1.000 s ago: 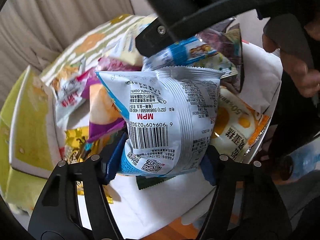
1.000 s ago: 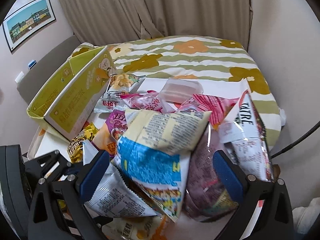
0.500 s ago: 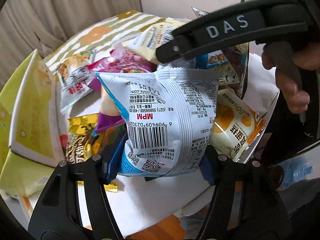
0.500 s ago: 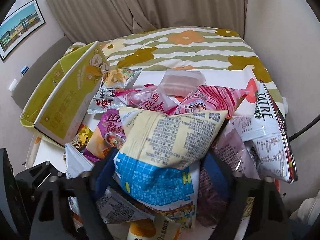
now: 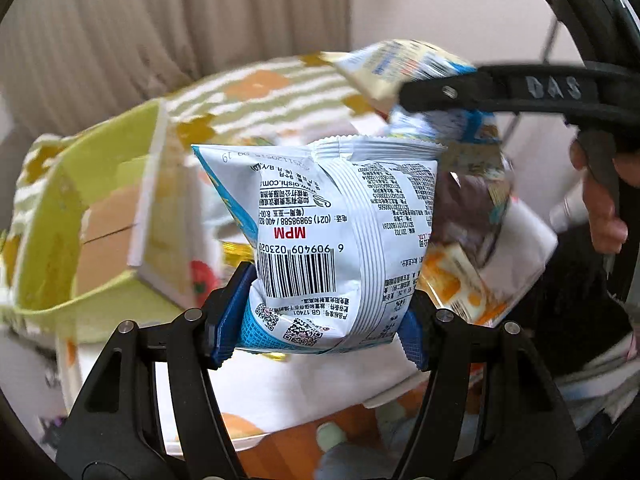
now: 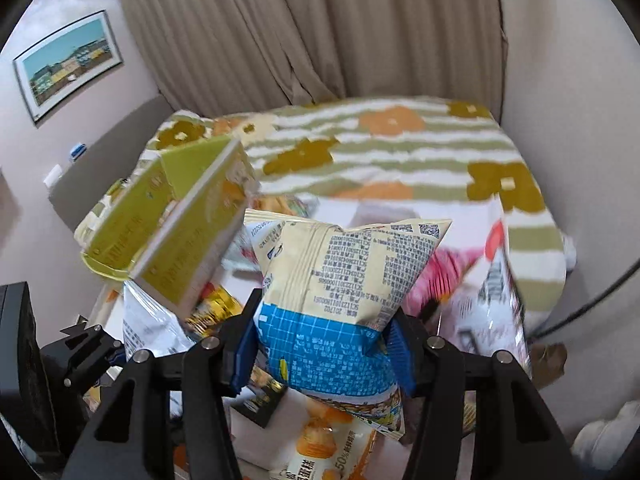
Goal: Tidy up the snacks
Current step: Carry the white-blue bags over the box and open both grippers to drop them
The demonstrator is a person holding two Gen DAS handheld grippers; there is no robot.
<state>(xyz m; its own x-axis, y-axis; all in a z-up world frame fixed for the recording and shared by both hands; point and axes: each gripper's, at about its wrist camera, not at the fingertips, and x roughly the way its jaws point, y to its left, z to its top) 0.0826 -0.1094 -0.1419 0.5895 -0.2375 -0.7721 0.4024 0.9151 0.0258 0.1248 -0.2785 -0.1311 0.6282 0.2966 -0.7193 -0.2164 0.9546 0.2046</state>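
Note:
My left gripper [image 5: 320,320] is shut on a white snack bag [image 5: 340,236] with a barcode and holds it in the air. My right gripper [image 6: 318,348] is shut on a cream and blue snack bag [image 6: 336,308], lifted above the pile. That gripper and its bag also show in the left wrist view [image 5: 416,76] at the upper right. An open yellow-green cardboard box [image 5: 96,216] lies to the left, also seen in the right wrist view [image 6: 176,232]. Several other snack packets [image 6: 492,300] lie on the white surface.
A flowered striped bedspread [image 6: 392,148] lies behind the pile, with beige curtains [image 6: 304,28] and a framed picture [image 6: 66,64] beyond. An orange and white egg-cake packet [image 6: 328,452] lies under my right gripper. A cable [image 6: 592,296] runs along the right wall.
Both grippers have risen with their bags. The right gripper closed on the cream and blue bag and lifted it off the pile. The view has swung toward the box.

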